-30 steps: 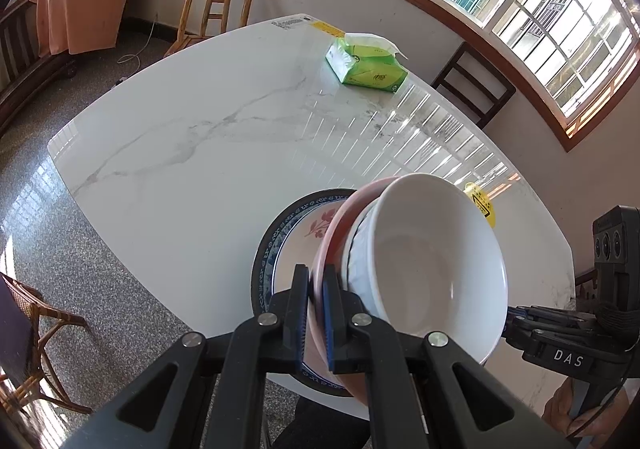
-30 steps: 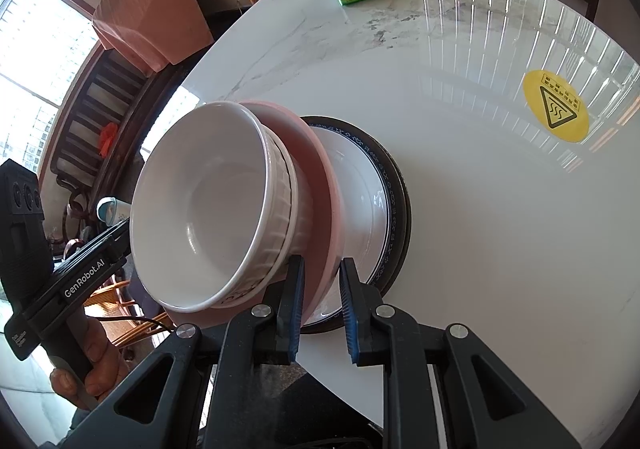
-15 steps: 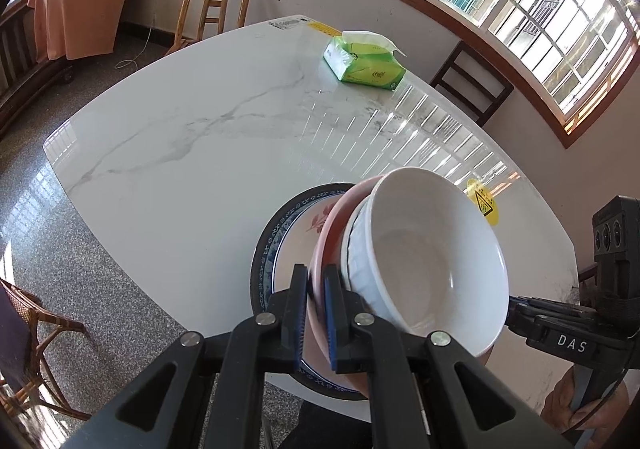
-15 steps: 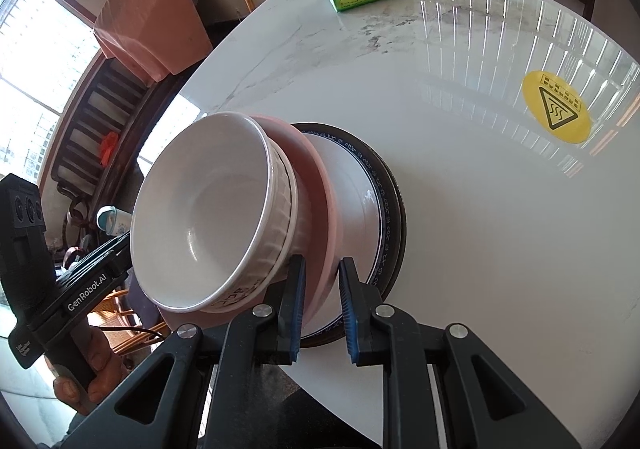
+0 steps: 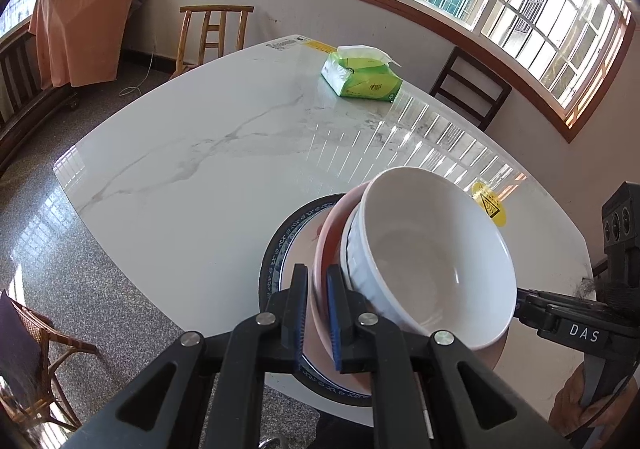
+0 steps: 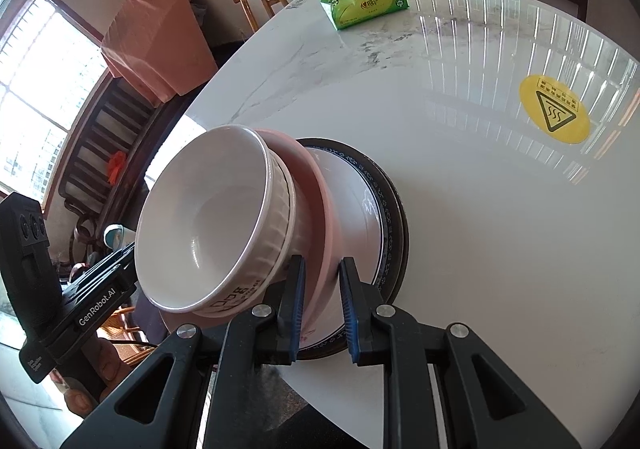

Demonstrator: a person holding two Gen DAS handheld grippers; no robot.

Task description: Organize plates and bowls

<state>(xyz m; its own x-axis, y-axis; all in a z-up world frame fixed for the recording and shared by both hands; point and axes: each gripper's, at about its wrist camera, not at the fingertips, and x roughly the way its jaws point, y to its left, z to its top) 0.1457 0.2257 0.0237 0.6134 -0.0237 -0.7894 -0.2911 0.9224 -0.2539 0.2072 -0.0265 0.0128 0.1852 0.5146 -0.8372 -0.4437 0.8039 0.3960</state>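
Note:
A white ribbed bowl [image 5: 432,261] [image 6: 216,225] sits on a pink plate [image 5: 326,245] [image 6: 316,185]. Below them a blue-rimmed white plate [image 5: 280,245] [image 6: 360,205] lies at the near edge of the white marble table [image 5: 200,169] [image 6: 480,189]. My left gripper [image 5: 318,281] is shut on the pink plate's rim on one side. My right gripper [image 6: 322,281] is shut on the same rim from the opposite side. The pink plate and bowl are tilted, held just above the blue-rimmed plate.
A green tissue pack [image 5: 362,79] [image 6: 364,1] lies at the far side of the table. A yellow warning sticker [image 5: 488,205] [image 6: 554,113] is stuck on the tabletop. Wooden chairs [image 5: 212,33] and a dark chair [image 5: 470,89] stand around the table.
Both grippers keep their hold on the pink plate. The plate with the bowl has shifted slightly with my hands; the blue-rimmed plate has stayed on the table.

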